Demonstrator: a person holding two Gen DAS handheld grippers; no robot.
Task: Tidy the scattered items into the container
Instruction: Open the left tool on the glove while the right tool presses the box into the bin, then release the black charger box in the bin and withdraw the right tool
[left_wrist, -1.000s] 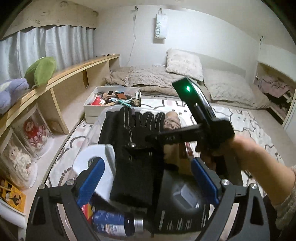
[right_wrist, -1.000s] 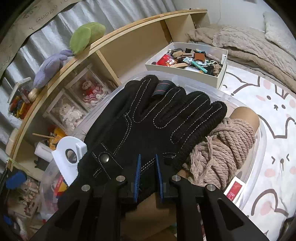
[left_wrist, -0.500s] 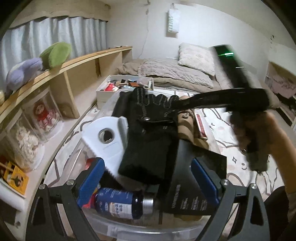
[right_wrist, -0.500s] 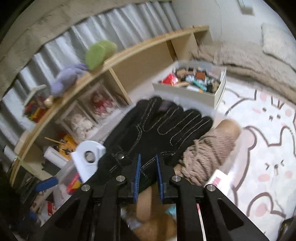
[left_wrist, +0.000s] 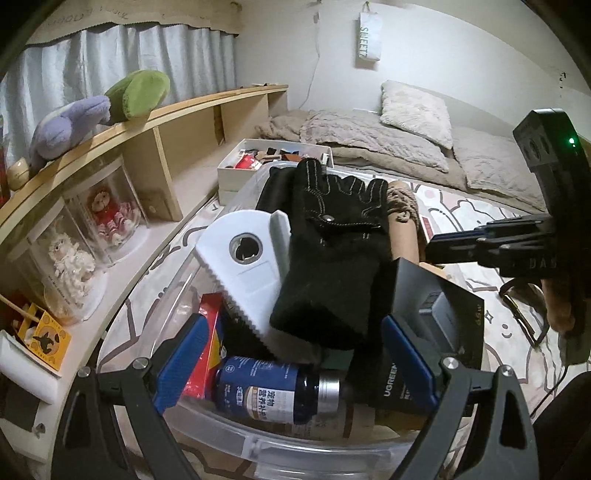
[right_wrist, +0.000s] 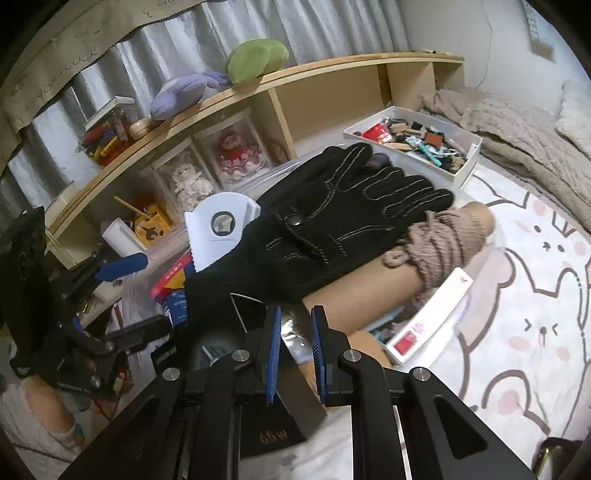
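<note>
A clear plastic container (left_wrist: 221, 432) on the floor is heaped with items. On top lies a black stitched glove (left_wrist: 332, 258) (right_wrist: 325, 229), over a white plastic dispenser (left_wrist: 243, 266) (right_wrist: 218, 229) and a spool of beige rope (right_wrist: 443, 236). Lower in the heap are a blue bottle (left_wrist: 266, 387), a black box (left_wrist: 436, 332) and a red packet (left_wrist: 210, 332). My left gripper (left_wrist: 295, 328) hangs open over the container's near rim, touching nothing. My right gripper (right_wrist: 295, 350) (left_wrist: 432, 245) is shut and empty, drawn back beside the glove's cuff.
A white box (left_wrist: 273, 158) (right_wrist: 413, 140) of small items stands behind the container. A wooden shelf (left_wrist: 166, 122) with plush toys and display jars runs along the left. Bedding lies at the back, a cartoon rug (right_wrist: 535, 277) to the right, with glasses (left_wrist: 521, 310) on it.
My right gripper has pulled back and to the right, off the glove, which stays on the heap. My left gripper has sunk a little toward the container.
</note>
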